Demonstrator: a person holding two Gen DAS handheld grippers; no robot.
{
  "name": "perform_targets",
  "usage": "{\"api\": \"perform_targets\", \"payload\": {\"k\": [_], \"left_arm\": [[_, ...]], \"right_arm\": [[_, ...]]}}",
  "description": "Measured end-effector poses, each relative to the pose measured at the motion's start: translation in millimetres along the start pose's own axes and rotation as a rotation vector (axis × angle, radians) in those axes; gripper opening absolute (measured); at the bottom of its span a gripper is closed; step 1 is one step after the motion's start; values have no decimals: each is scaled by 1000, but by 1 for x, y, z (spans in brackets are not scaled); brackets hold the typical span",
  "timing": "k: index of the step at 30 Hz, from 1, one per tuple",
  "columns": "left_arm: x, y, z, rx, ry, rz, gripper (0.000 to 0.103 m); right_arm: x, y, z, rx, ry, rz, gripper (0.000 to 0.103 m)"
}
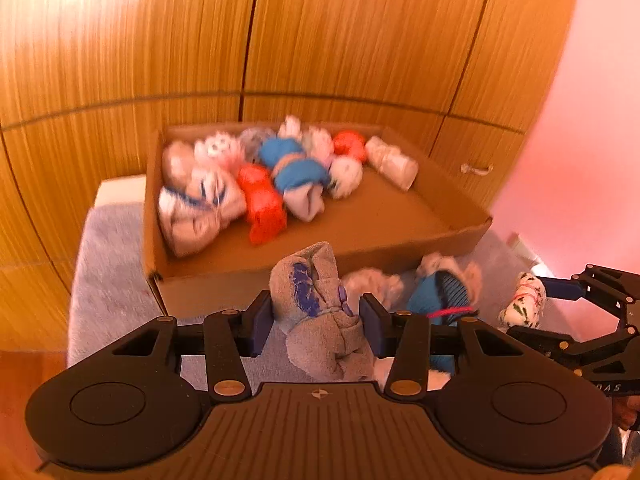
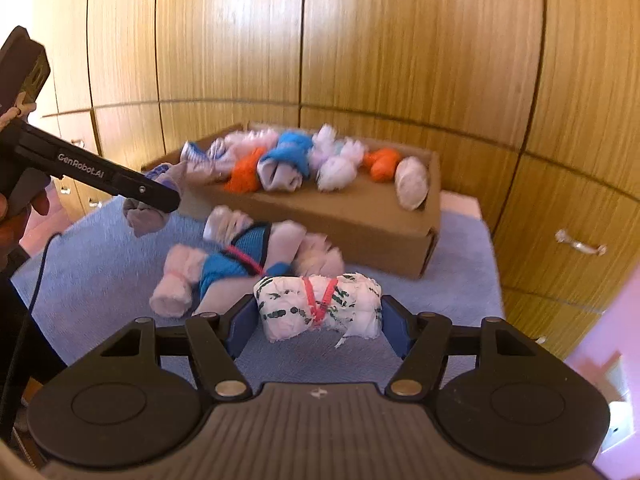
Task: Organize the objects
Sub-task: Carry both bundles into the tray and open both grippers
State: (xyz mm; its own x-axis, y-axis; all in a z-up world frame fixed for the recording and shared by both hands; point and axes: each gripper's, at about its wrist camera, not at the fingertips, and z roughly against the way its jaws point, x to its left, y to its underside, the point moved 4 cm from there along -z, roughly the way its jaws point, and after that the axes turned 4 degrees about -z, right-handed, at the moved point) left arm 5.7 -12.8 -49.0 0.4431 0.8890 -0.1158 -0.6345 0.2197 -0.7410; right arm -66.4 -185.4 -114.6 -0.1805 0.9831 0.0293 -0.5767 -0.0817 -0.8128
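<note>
Left gripper [image 1: 316, 320]: clamped on a grey sock bundle with blue markings [image 1: 316, 312], held above the blue-grey plush surface [image 1: 108, 264] in front of the cardboard box [image 1: 392, 216]. Right gripper [image 2: 318, 320]: closed on a white bundle with green print [image 2: 320, 304], tied with red band. Just beyond it, loose bundles, one blue [image 2: 236, 260], lie on the surface. The box holds many rolled bundles, orange [image 1: 262, 204], blue and white, grouped toward its far side. Wooden cabinet doors [image 2: 400, 60] stand behind.

One cardboard box [image 1: 400, 236], two tongs-held sock bundles, roughly ten bundles inside, several loose on the blanket [image 1: 108, 272].
</note>
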Motion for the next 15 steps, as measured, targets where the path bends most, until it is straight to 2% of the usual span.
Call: {"api": "perform_targets", "payload": {"k": [9,13,15], "left_arm": [[-15,-46,23,-67,32,-70,53],[-26,-74,17,-80,43,-130,53],[-29,-86,7,-70,69,-124,53]], "right_arm": [[-8,-51,26,-97,26,65,62],[-14,-76,21,-120,34,120,62],[-16,-86,14,-121,34,143,62]]}}
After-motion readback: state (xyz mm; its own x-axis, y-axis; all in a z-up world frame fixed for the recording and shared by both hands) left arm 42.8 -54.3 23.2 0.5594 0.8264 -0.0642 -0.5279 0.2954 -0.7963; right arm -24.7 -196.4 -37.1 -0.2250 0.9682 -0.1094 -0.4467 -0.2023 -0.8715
